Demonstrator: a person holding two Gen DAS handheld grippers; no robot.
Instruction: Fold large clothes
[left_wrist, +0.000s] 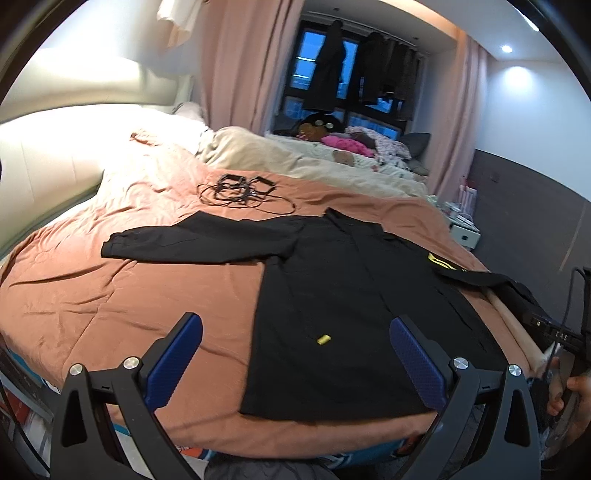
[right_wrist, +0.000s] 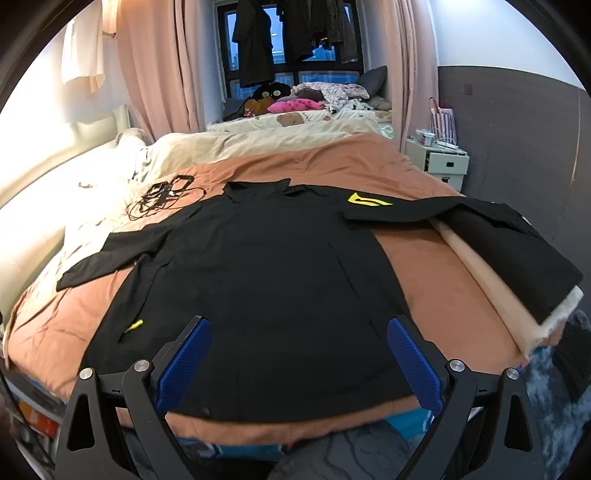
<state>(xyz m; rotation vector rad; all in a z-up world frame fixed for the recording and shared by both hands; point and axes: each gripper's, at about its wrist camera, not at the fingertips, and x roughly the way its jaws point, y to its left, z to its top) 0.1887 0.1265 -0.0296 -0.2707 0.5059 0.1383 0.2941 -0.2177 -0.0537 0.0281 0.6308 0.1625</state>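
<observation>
A large black jacket (left_wrist: 347, 291) lies spread flat on the terracotta bedcover (left_wrist: 110, 295), collar far, hem near. Its left sleeve (left_wrist: 192, 242) stretches out sideways. The right sleeve (right_wrist: 517, 240), with a yellow emblem (right_wrist: 367, 200) near the shoulder, hangs over the bed's right edge. A small yellow zip tag (left_wrist: 323, 339) shows near the hem. My left gripper (left_wrist: 295, 354) is open and empty above the hem's left part. My right gripper (right_wrist: 299, 358) is open and empty above the hem's middle (right_wrist: 295, 387); the jacket also fills this view (right_wrist: 266, 280).
A tangle of black cables (left_wrist: 240, 190) lies on the bed beyond the collar. A cream duvet (left_wrist: 280, 155) and a second bed with clothes and toys (right_wrist: 306, 99) lie behind. A white bedside cabinet (right_wrist: 441, 162) stands right. Dark clothes hang at the window (right_wrist: 280, 33).
</observation>
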